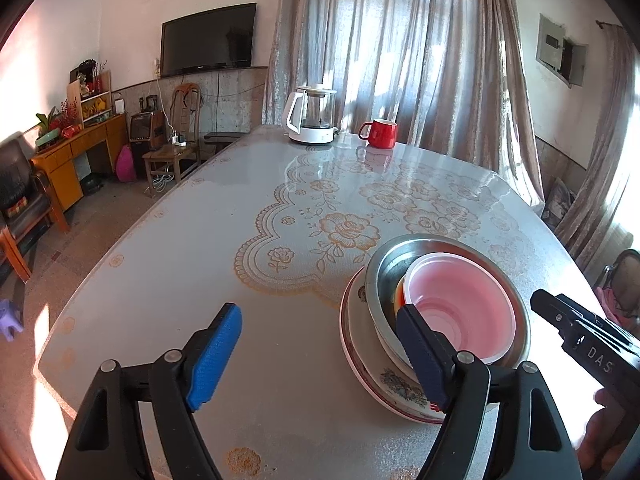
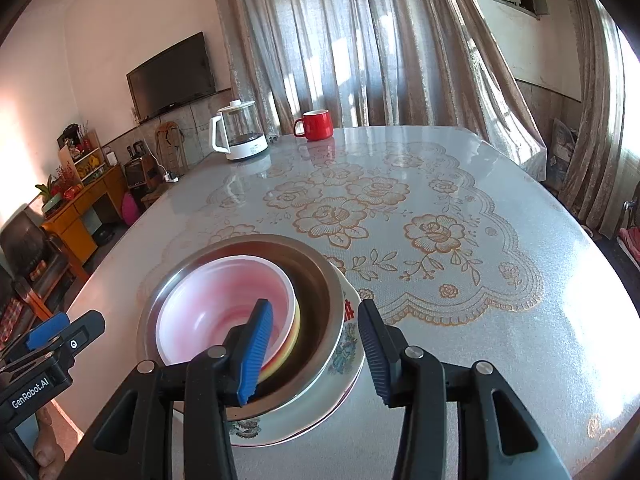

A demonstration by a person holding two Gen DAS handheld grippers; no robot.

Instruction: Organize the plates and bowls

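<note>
Near edge of table [image 1: 168, 280]: stack of plate [image 1: 362, 364], metal bowl [image 1: 400, 256] & pink bowl [image 1: 460, 308] blocks the middle, w/ left gripper [image 1: 320, 356] and right gripper [image 2: 316, 352] close on either side. Beyond stack, tabletop is wide open to the far end. Only obstacles there: kettle [image 1: 312, 118] & red mug [image 1: 380, 133], side by side by the curtain [image 1: 400, 40]. Left half of the top is bare too.

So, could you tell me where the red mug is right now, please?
The red mug stands at the table's far edge, just right of the white kettle in both wrist views, in front of the curtains, well beyond the stacked bowls.
</note>
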